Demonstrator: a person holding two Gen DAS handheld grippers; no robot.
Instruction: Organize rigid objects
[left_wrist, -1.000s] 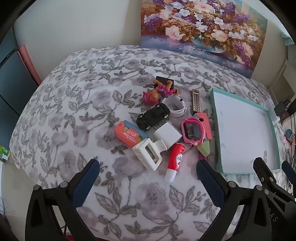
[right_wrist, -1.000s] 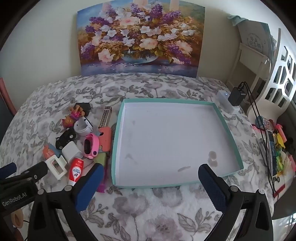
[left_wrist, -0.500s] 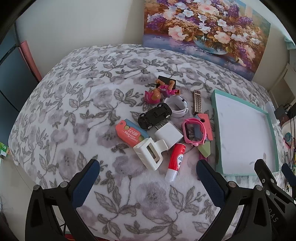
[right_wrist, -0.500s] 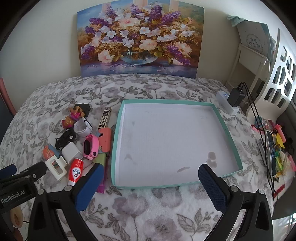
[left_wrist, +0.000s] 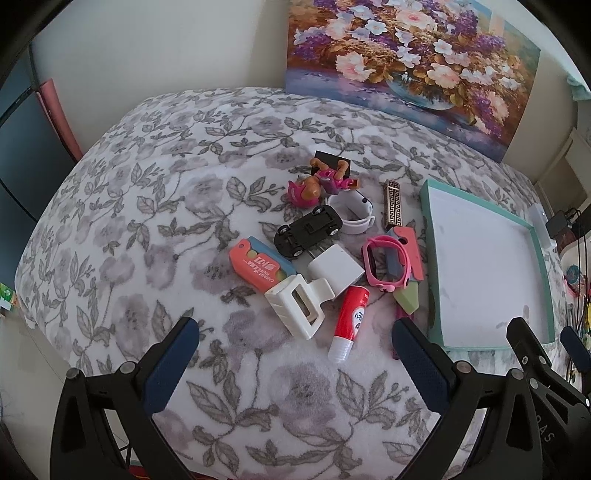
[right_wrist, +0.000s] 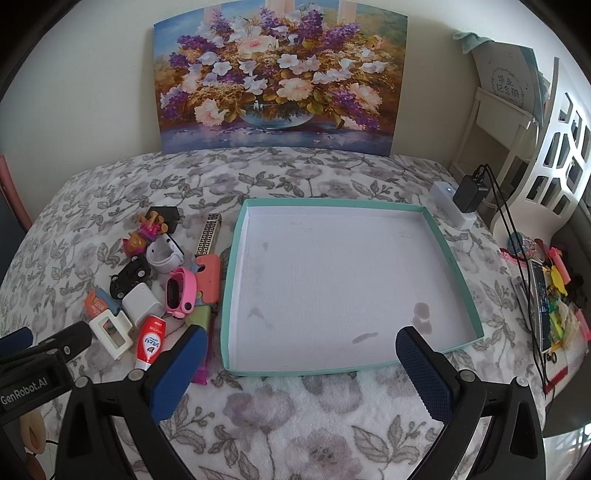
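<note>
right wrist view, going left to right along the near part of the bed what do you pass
white clip → red glue stick → teal tray → colourful clutter at the bed's right edge

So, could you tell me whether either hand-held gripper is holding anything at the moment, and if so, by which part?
Nothing is held. The left hand-held gripper and the right hand-held gripper are both open and empty, above the blanket.
</note>
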